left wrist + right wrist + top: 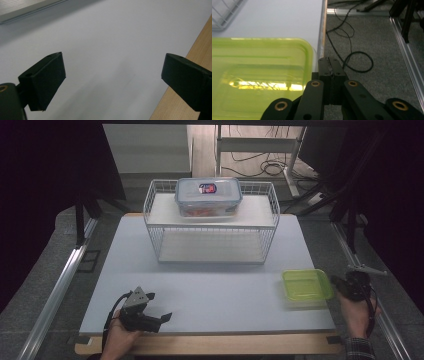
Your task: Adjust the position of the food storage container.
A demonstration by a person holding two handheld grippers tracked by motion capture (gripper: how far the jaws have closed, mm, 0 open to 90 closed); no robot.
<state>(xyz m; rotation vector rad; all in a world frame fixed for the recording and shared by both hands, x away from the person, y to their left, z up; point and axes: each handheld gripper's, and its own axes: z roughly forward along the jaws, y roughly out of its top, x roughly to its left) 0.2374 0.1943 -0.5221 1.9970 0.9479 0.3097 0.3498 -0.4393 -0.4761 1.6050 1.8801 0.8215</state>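
A green box sat on the right side of the white tabletop, close to its right edge. It was see-through and bright yellow-green, like a lime. It was flat and low, with round corners and a smooth lid with a raised rim. Light shone on its top in the right gripper view.

The right hand-held gripper was just beside the right end of the green box. In the right gripper view its two black jaws were pressed tight together, with nothing between them. They sat next to the corner of the box, out over the tabletop's edge. I could not tell if they touched the box.

The left hand-held gripper rested low at the near left part of the tabletop, well apart from the green box. Its jaws stood wide open with nothing between them, and white tabletop showed in the gap.

At the far side of the tabletop stood a white wire rack with two levels. A clear box with a blue-rimmed lid sat on the top level, with something red inside.
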